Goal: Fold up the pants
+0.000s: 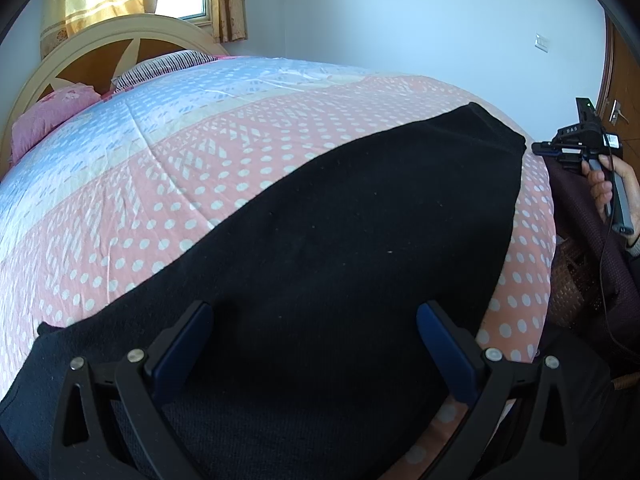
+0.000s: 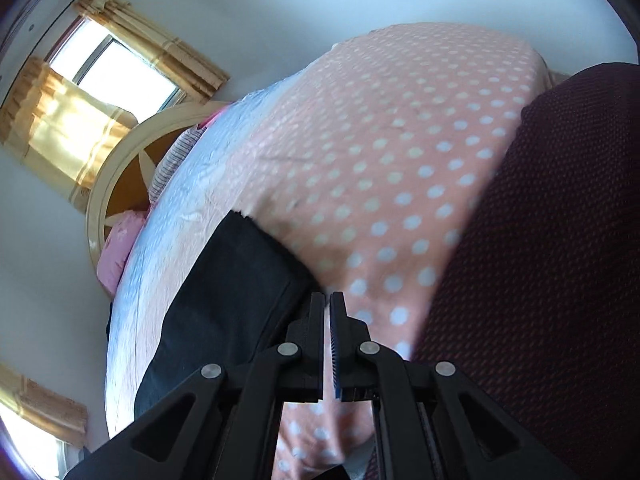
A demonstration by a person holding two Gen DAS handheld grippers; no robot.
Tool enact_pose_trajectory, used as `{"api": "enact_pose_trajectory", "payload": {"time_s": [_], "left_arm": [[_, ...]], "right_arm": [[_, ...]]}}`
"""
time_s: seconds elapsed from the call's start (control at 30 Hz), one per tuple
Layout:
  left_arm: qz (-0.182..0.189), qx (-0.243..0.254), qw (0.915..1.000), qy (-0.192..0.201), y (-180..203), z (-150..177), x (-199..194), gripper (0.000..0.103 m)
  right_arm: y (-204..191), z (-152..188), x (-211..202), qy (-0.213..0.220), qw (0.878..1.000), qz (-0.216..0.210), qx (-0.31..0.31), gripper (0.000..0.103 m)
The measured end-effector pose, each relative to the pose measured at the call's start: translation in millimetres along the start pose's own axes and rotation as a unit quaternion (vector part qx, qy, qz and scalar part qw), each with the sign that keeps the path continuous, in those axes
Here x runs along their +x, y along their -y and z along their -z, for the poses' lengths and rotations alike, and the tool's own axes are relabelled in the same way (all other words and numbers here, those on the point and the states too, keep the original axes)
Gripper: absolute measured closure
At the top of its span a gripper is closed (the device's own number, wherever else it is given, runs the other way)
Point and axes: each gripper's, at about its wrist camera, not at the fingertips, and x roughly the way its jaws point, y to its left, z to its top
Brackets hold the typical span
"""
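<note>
Black pants spread flat; diagonal across quilt

Right gripper jaws nearly together, nothing between them, tips over pink dotted quilt just beside the black pants. Pants lie flat on quilt, left of the fingers. Dark maroon textured fabric fills the right side. Headboard, pink pillow, curtained window at left; view tilted and blurred
</note>
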Motion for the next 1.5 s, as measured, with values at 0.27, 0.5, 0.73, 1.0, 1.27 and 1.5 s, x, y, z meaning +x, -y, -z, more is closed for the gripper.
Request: {"api": "enact_pose_trajectory", "payload": {"time_s": [0.27,0.5,0.73,1.0,1.27,1.5], "left_arm": [[0.0,0.0,1.0,0.0,-1.2,0.0,-0.6,0.0],[0.001,0.0,1.0,0.0,-1.2,0.0,-0.4,0.0],[0.001,0.001,1.0,0.001,-1.9,1.1,-1.0,0.0],[0.001,0.0,1.0,0.001,-1.8,0.8,-0.8,0.0],[0.001,-0.001,1.0,0.003,-3.1,1.4,-1.2,0.0],[0.001,-0.001,1.0,0.003,-1.9,-0.1,0.2,0.0]], "right_arm": [[-19.9,-2.4,12.3,0.001,0.999,0.002,-0.035,0.04],[-31.9,-6.3,16.8,0.013,0.998,0.0,-0.054,0.057],[-41.3,-5.5,29.1,0.009,0.997,0.009,-0.082,0.078],[-48.6,0.6,10.3,0.03,0.994,0.005,-0.108,0.098],[-31.5,-1.0,25.0,0.016,0.996,0.019,-0.087,0.096],[-67.5,10.8,-1.1,0.064,0.987,0.005,-0.146,0.077]]}}
